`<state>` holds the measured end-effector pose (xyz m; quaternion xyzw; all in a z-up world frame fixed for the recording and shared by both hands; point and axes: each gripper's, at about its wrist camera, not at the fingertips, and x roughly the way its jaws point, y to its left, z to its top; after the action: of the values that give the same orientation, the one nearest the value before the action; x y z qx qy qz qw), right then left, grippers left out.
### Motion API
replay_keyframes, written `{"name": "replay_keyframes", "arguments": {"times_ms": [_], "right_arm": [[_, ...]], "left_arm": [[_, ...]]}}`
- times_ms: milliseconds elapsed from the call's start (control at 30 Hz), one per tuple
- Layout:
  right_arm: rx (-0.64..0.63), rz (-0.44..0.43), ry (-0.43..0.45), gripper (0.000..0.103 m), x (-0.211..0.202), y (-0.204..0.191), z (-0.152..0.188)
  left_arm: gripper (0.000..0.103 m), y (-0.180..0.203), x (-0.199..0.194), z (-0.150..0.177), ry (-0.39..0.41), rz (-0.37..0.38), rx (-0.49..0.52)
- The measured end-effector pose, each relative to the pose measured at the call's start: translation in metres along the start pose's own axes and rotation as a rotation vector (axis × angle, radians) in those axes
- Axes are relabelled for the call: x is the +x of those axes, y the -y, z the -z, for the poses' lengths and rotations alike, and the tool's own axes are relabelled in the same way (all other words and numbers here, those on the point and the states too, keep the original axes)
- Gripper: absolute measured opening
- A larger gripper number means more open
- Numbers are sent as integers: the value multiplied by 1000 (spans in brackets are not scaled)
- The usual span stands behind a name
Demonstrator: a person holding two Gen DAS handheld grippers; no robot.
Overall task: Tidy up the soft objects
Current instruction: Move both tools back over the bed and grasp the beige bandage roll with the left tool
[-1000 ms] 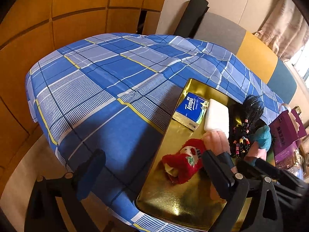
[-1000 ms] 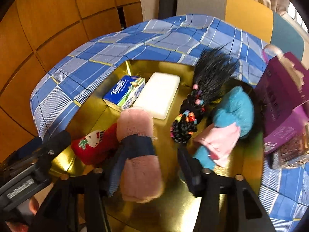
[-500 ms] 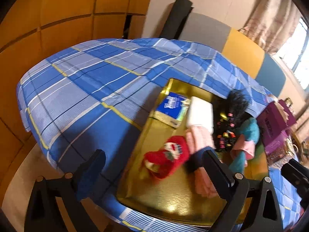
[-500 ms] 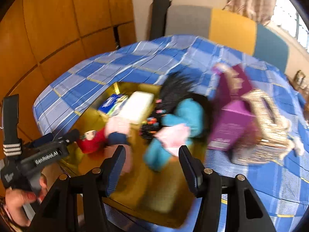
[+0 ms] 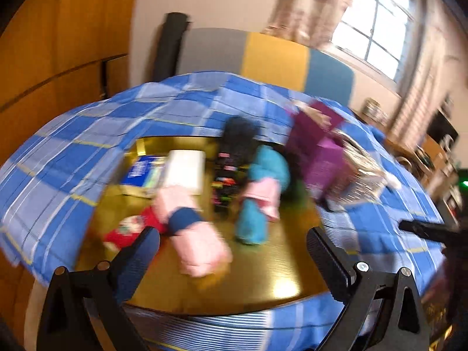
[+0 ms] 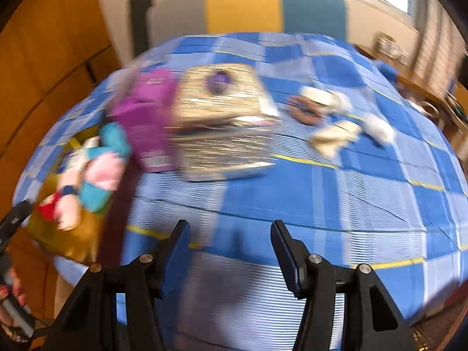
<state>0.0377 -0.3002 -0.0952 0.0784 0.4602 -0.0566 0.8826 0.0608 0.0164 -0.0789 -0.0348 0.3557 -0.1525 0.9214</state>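
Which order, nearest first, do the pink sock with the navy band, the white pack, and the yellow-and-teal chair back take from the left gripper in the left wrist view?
From the left gripper:
1. Pink sock with the navy band, lying on the gold tray just ahead, by the left finger.
2. White pack, farther back on the tray.
3. Yellow-and-teal chair back, beyond the table's far edge.

My left wrist cam sits low at the near edge of the blue plaid-clothed surface (image 5: 73,134), looking forward and down over the shiny gold metal tray (image 5: 272,266), fairly close. Right wrist cam is off to the right, facing across open cloth toward the far wall. Both views are motion-blurred. Shared: the tray (image 6: 49,225), purple cardboard box (image 5: 318,158) (image 6: 146,122), silvery woven basket (image 5: 362,169) (image 6: 222,128), and the grey-yellow-teal panel (image 5: 275,58) (image 6: 242,5).
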Motion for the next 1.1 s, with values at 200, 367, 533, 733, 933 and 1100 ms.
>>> {"name": "replay_keyframes", "arguments": {"times_ms": [200,367,533,733,933,1100], "right_arm": [[105,142,-35,58,17,81,-5],[174,216,-23,58,26,140,-19],[219,296,38,59,29,196,-50],[358,321,95,59,43,252,-63],[463,387,51,59,42,280,-54],[538,381,66,59,34,296,-48]], "left_arm": [[101,78,3,-7,-22,119,166],[101,137,11,-15,-62,199,244],[101,206,23,-23,-95,272,356],[101,291,59,-44,-129,301,439],[101,353,119,-66,-175,281,442],[101,398,193,-71,-260,192,450]]}}
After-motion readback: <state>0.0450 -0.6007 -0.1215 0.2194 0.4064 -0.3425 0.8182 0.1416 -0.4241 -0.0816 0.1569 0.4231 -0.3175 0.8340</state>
